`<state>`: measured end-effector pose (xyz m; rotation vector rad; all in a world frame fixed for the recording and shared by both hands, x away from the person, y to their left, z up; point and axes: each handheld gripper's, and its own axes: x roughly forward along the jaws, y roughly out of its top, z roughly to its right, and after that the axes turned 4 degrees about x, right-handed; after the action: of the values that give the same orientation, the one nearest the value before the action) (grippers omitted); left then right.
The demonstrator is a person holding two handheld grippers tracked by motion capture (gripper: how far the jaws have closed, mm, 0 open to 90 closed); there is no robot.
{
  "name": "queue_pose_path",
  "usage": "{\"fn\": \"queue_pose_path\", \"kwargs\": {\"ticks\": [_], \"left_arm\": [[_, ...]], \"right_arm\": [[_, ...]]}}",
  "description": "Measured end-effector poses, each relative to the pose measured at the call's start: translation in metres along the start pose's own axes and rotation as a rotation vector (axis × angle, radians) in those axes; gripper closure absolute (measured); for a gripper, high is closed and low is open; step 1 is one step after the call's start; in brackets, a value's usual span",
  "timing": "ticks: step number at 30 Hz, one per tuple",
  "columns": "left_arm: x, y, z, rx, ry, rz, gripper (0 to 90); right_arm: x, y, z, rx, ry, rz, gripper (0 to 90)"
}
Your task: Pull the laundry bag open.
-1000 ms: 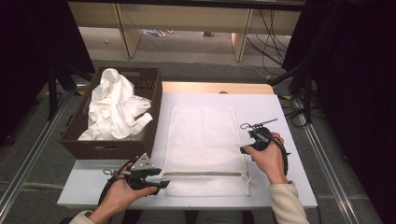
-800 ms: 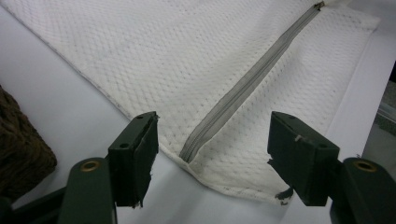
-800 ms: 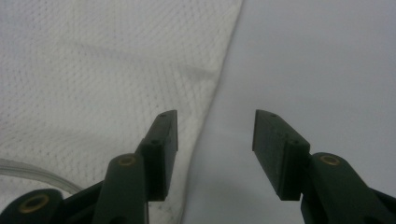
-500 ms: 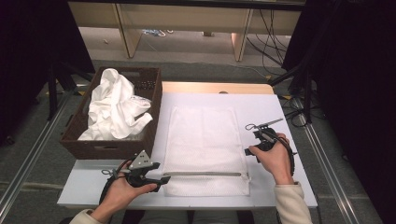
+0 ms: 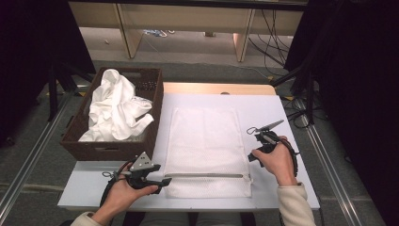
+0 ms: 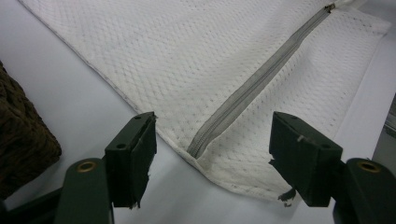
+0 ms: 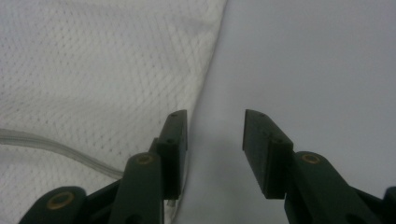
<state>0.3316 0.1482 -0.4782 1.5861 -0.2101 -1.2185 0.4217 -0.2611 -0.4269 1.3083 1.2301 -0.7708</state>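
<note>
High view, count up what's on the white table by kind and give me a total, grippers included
Mesh laundry bag, zipped, lying flat: 1
Brown woven basket: 1
Crumpled white cloth piled in the basket: 1, though it could be more than one piece
Hand-held grippers, both open: 2, the left gripper and the right gripper
Total: 5

The high view looks forward and down from above the person's side, taking in the whole white rectangular table [image 5: 282,106]. Both gripper views sit close and low over the white mesh zippered laundry bag [image 5: 204,141], at six o'clock on the table, their shared ground.
</note>
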Motion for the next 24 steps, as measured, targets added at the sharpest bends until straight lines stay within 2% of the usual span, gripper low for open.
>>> {"fn": "queue_pose_path", "kwargs": {"ticks": [1,2,4,5,7,8,9,10,11,12,13,14,15,16,17,18,21,22,23,24], "left_arm": [[0.000,0.001,-0.001,0.009,0.002,-0.010,32.2],[0.000,0.001,-0.001,0.016,0.009,-0.018,32.3],[0.000,0.001,0.000,0.010,0.001,-0.011,32.3],[0.002,0.001,0.001,0.011,-0.011,-0.017,32.3],[0.001,0.001,0.002,0.012,-0.008,-0.013,32.3],[0.001,0.001,0.003,0.003,-0.018,-0.008,32.3],[0.000,0.002,0.001,0.014,-0.023,-0.025,32.3],[0.002,0.003,0.002,0.018,-0.017,0.008,32.3],[0.002,0.003,0.002,0.018,-0.017,0.008,32.4],[0.001,0.003,0.001,0.040,-0.012,-0.015,32.4],[0.001,0.003,0.002,0.035,-0.018,-0.010,32.4],[0.000,0.003,0.001,0.050,-0.018,-0.022,32.4],[0.000,0.003,0.001,0.050,-0.014,-0.018,32.4],[0.000,0.003,0.001,0.048,-0.014,-0.012,32.4],[0.000,0.003,0.001,0.048,-0.014,-0.012,32.4],[0.001,0.003,0.002,0.030,-0.011,-0.013,32.4],[0.002,0.004,0.002,0.034,-0.005,-0.002,32.4],[0.002,0.004,0.002,0.038,-0.008,-0.004,32.4],[0.002,0.004,0.002,0.038,-0.008,-0.004,32.4],[0.004,0.004,0.003,0.028,-0.018,0.008,32.4]], "right_arm": [[0.001,-0.001,0.001,0.000,-0.003,-0.010,62.5],[0.001,-0.002,0.000,0.023,0.000,-0.025,63.3],[0.001,-0.003,0.002,0.017,-0.003,-0.021,63.5],[0.001,-0.005,0.003,0.007,-0.007,-0.064,63.7],[0.002,-0.006,0.003,0.004,-0.010,-0.055,63.7],[0.001,-0.007,0.002,0.028,-0.012,-0.064,64.1],[0.001,-0.008,0.001,0.041,-0.020,-0.077,64.4],[0.002,-0.010,0.002,0.004,-0.016,-0.084,64.4],[0.002,-0.010,0.002,0.004,-0.016,-0.084,64.4],[0.003,-0.010,0.002,-0.002,-0.013,-0.090,64.5],[0.005,-0.012,-0.001,0.019,-0.016,-0.097,64.5],[0.004,-0.013,-0.004,0.062,-0.023,-0.134,64.5],[0.004,-0.014,-0.004,0.040,-0.016,-0.132,64.5],[0.005,-0.015,-0.003,-0.012,-0.009,-0.135,64.5],[0.005,-0.015,-0.003,-0.012,-0.009,-0.135,64.5],[0.006,-0.016,-0.006,-0.007,-0.007,-0.159,64.5],[0.007,-0.018,-0.011,-0.013,0.008,-0.180,64.2],[0.008,-0.018,-0.018,0.025,0.023,-0.217,63.9],[0.008,-0.018,-0.018,0.025,0.023,-0.217,63.9],[0.013,-0.018,-0.017,-0.041,0.019,-0.185,63.7]]}}
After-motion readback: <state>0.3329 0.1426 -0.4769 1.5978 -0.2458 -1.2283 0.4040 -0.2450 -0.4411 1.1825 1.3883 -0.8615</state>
